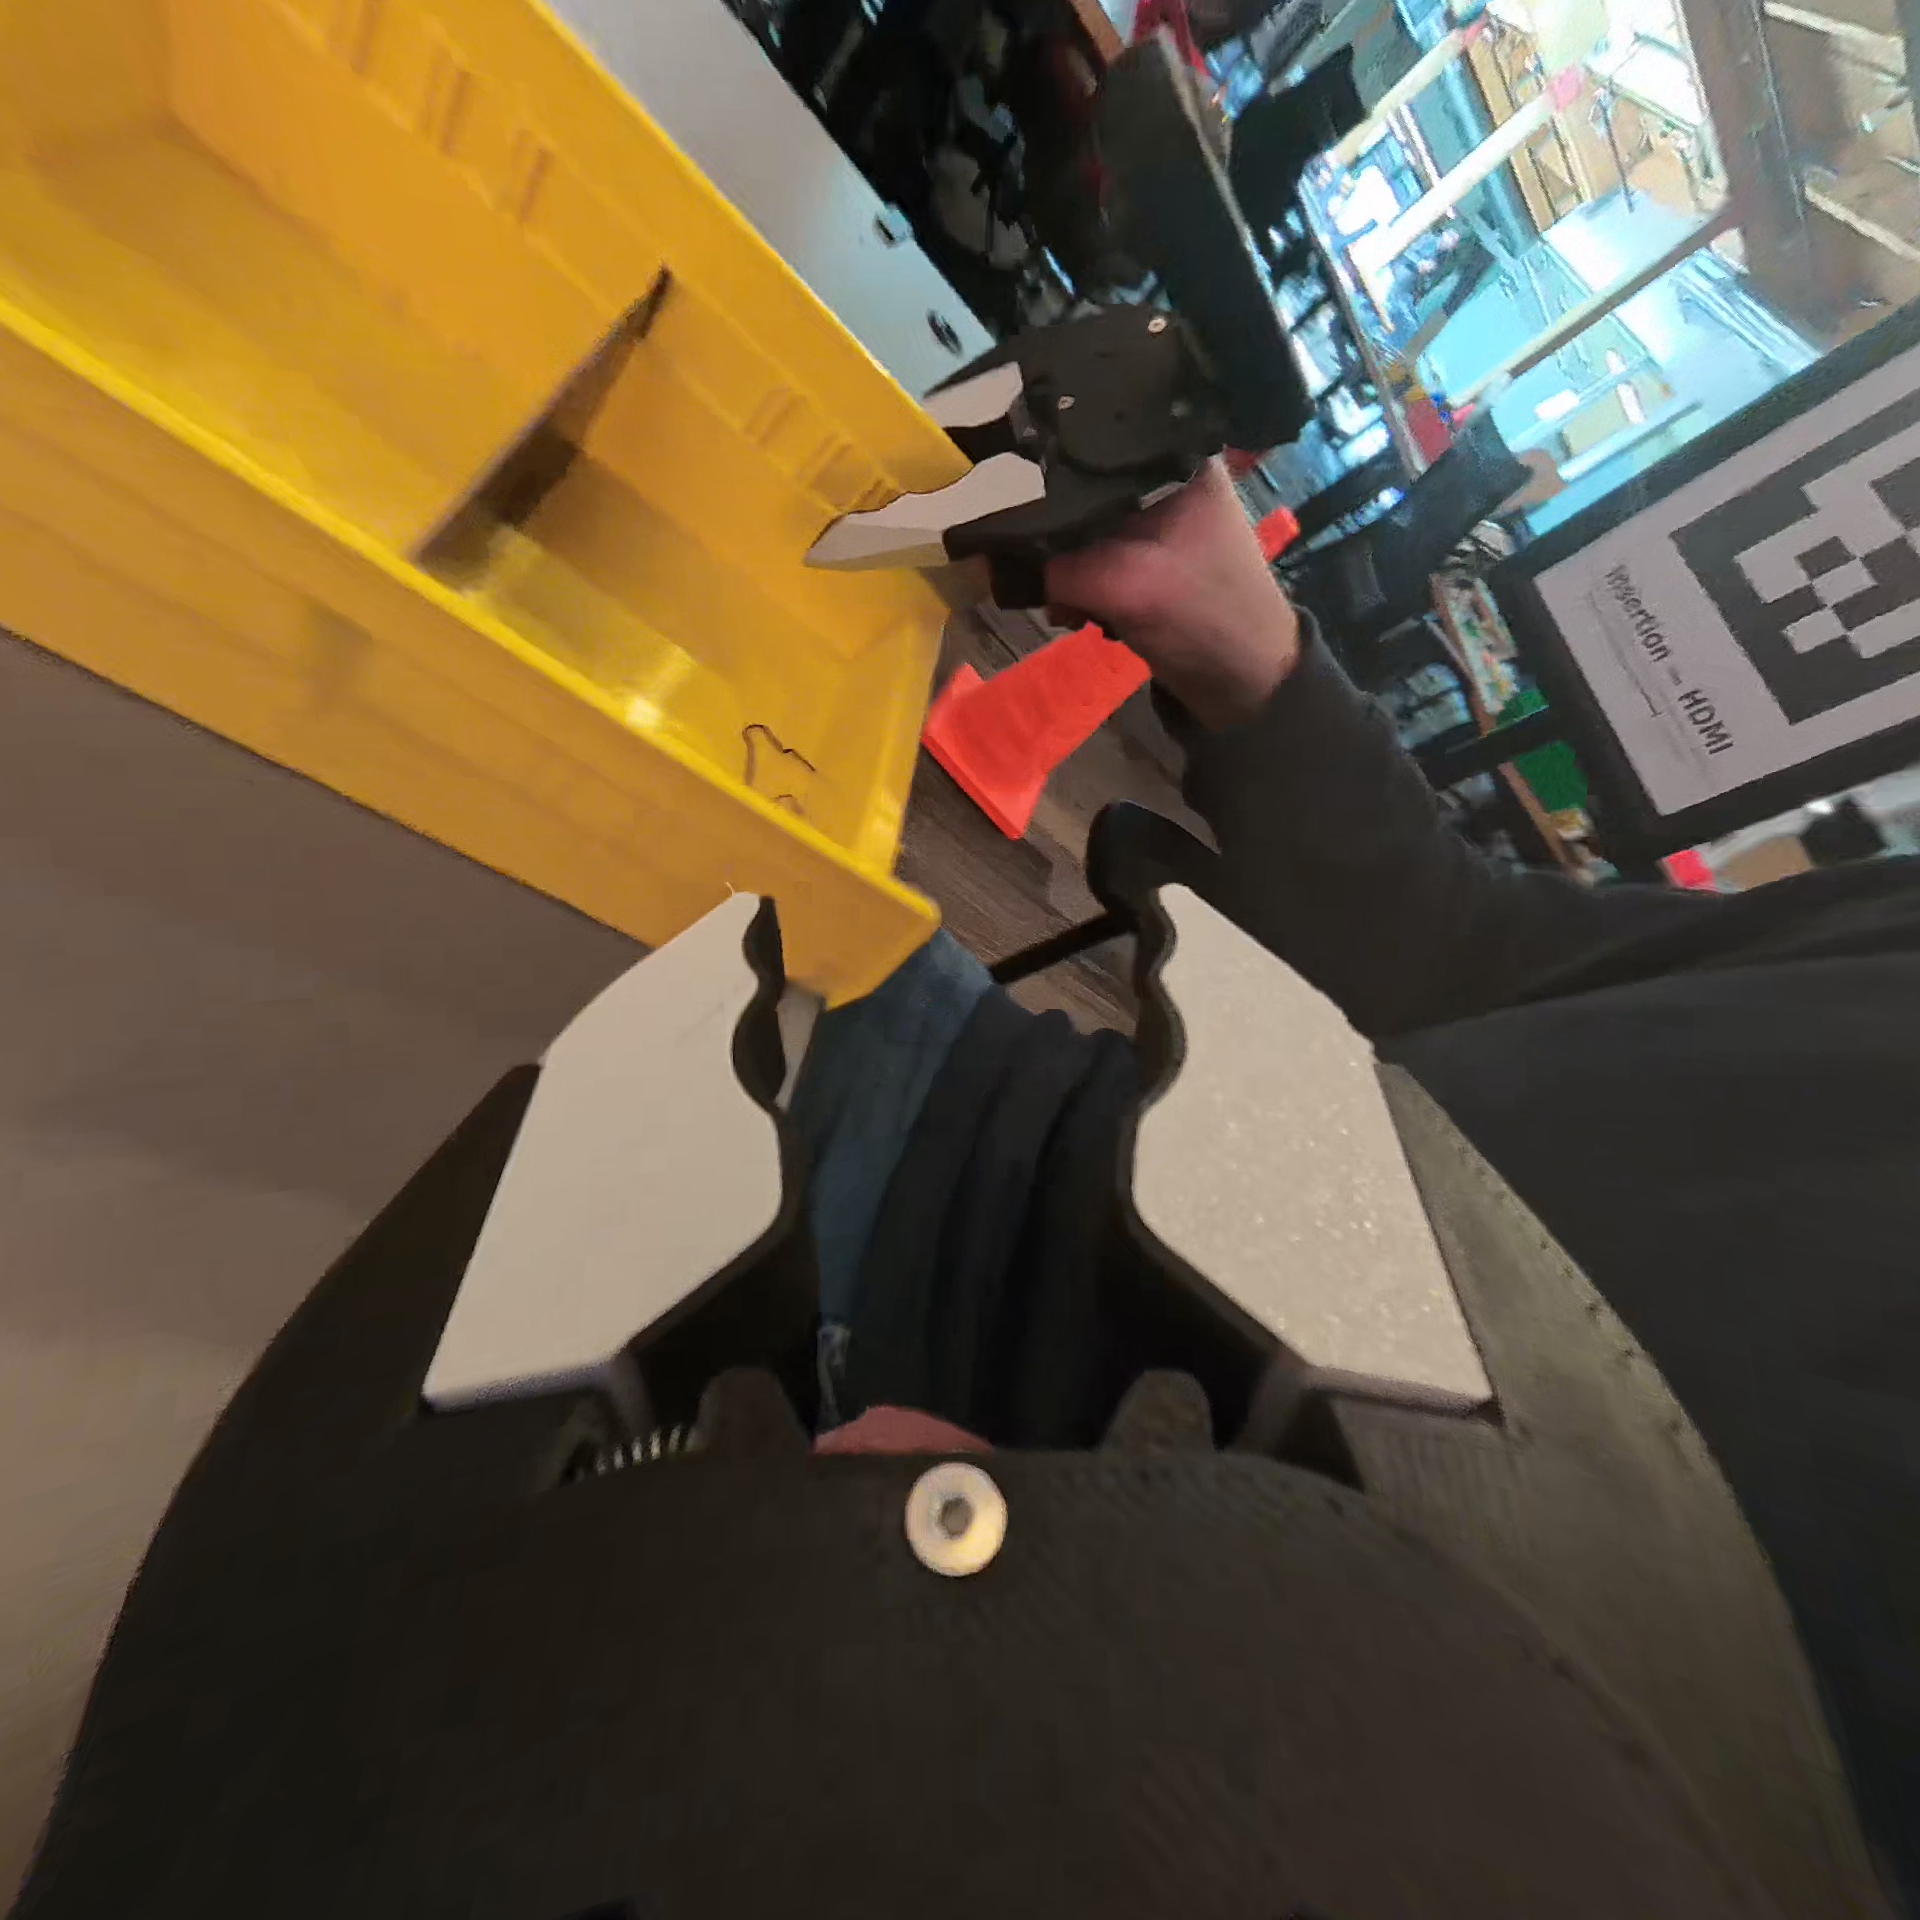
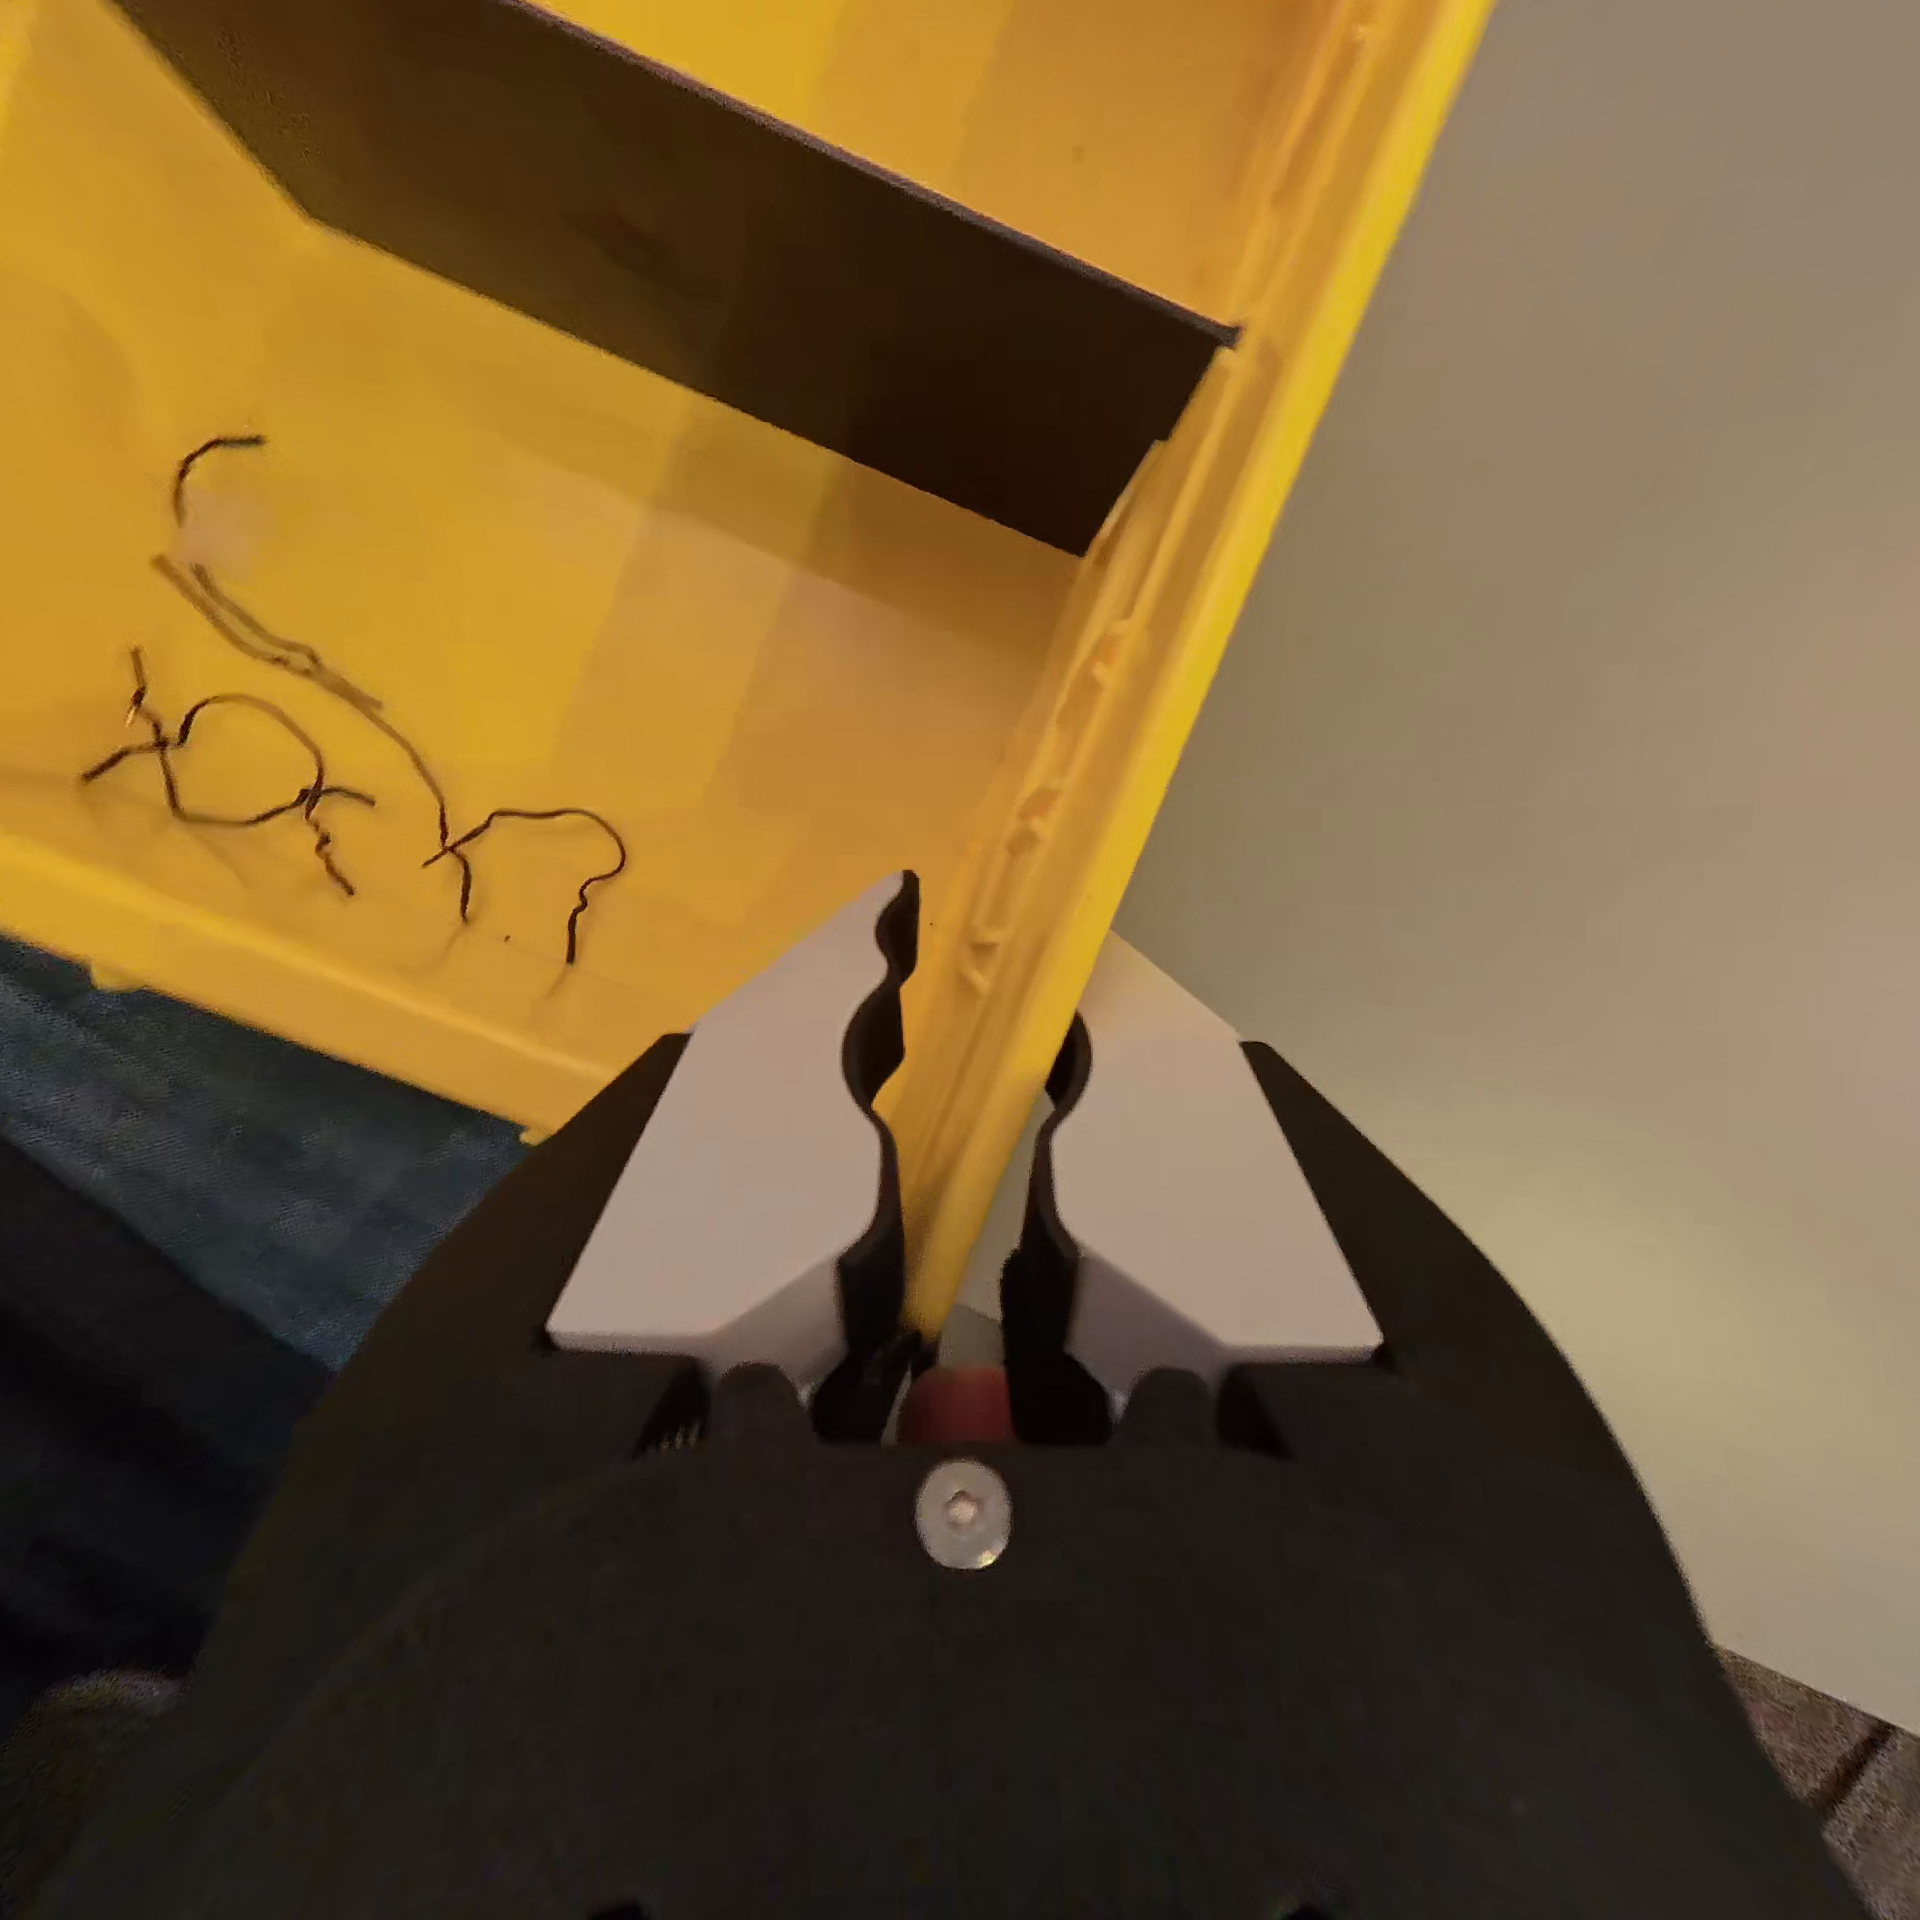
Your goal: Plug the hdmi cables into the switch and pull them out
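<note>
A yellow bin (image 2: 644,644) is seen in both wrist views, resting on a grey table (image 2: 1558,727). The side wall of the bin is pinched by the right gripper (image 2: 982,997): 1 finger is placed inside the wall and 1 outside, near the bin's front corner. The same gripper (image 1: 914,488) is seen in the left wrist view, held by a hand (image 1: 1174,613) in a dark sleeve.

The left gripper (image 1: 951,914) is spread wide, with its 2 fingers well apart. The near corner of the bin is just beside its left finger; whether it is touched cannot be told. Nothing is held between the fingers.

Inside the bin a black divider (image 2: 790,343) is fitted across, and some thin black twisted wires (image 2: 312,748) are lying on the bin's floor near its front wall. No HDMI cables and no switch can be recognised. An orange cone (image 1: 1029,717) is seen beyond the bin, and a framed sign (image 1: 1704,603) with a black-and-white marker is standing behind.
</note>
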The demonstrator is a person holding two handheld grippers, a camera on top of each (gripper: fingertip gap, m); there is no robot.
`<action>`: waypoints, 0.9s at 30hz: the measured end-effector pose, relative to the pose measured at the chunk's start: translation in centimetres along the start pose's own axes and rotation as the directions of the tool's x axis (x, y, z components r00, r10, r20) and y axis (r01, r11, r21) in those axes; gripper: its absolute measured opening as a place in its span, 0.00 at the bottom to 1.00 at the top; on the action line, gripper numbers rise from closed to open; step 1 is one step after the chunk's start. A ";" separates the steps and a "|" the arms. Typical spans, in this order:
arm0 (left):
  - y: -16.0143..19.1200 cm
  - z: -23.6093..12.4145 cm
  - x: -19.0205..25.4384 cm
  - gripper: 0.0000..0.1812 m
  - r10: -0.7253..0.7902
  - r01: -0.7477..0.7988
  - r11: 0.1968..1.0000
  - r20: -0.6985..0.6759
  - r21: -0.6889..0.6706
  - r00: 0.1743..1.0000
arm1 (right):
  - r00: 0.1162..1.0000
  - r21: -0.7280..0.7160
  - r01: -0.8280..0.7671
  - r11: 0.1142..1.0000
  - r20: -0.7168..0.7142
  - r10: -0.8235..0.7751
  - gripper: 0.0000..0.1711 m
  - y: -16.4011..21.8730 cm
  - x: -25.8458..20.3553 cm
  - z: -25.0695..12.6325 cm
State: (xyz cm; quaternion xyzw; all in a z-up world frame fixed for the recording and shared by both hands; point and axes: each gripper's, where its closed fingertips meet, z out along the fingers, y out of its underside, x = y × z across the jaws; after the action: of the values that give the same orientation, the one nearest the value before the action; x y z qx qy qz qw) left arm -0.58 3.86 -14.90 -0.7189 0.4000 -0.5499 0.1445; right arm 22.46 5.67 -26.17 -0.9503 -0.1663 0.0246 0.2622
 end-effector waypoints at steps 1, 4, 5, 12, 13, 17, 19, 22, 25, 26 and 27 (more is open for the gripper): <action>0.0 -1.4 -0.2 0.35 0.024 -0.025 0.999 0.041 0.021 0.999 | 1.000 -0.002 -0.001 1.000 -0.006 0.001 0.06 0.0 0.6 0.0; 0.5 -6.4 -2.1 0.34 0.072 -0.083 0.995 0.199 0.051 0.977 | 1.000 0.008 -0.018 1.000 0.018 0.018 0.02 -0.2 1.8 0.2; 0.7 -8.3 -3.1 0.35 0.068 -0.089 0.994 0.268 0.068 0.961 | 0.999 0.015 -0.029 0.999 0.031 0.029 0.02 -0.3 2.1 0.3; 4.5 -22.3 -10.4 0.35 -0.072 -0.062 0.982 0.661 0.178 0.747 | 0.998 0.005 -0.034 0.999 0.046 0.033 0.02 -0.4 4.3 0.5; 5.2 -24.0 -11.1 0.35 -0.121 -0.038 0.975 0.670 0.218 0.733 | 0.998 0.004 -0.039 0.999 0.046 0.038 0.02 -0.3 4.7 0.5; 7.7 -28.8 -13.6 0.22 -0.275 0.048 0.938 0.652 0.343 0.707 | 0.997 0.003 -0.069 0.998 0.047 0.069 0.01 -0.1 6.7 0.4; 8.0 -30.4 -14.0 0.27 -0.326 0.066 0.916 0.640 0.395 0.695 | 0.996 0.000 -0.086 0.996 0.035 0.086 0.01 0.2 7.8 0.3; 8.1 -32.1 -13.7 0.33 -0.328 0.032 0.910 0.669 0.413 0.667 | 0.993 0.005 -0.118 0.993 0.014 0.118 0.01 0.8 9.6 0.0; 8.7 -33.0 -13.9 0.37 -0.316 0.017 0.922 0.727 0.386 0.609 | 0.988 0.008 -0.153 0.988 -0.018 0.153 0.02 1.6 11.6 -0.3; 9.2 -32.9 -14.2 0.39 -0.306 0.028 0.932 0.744 0.360 0.594 | 0.986 0.011 -0.165 0.986 -0.029 0.165 0.02 1.8 12.3 -0.4; 9.8 -32.6 -14.6 0.41 -0.304 0.055 0.940 0.749 0.338 0.589 | 0.984 0.012 -0.174 0.985 -0.042 0.175 0.02 2.0 13.1 -0.5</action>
State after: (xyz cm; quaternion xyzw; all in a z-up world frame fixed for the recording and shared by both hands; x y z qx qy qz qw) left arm -35.25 15.88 -19.55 -0.8960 0.1375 -0.2373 0.3492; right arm 35.48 8.07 -26.21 -0.9604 -0.0767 0.0280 0.2665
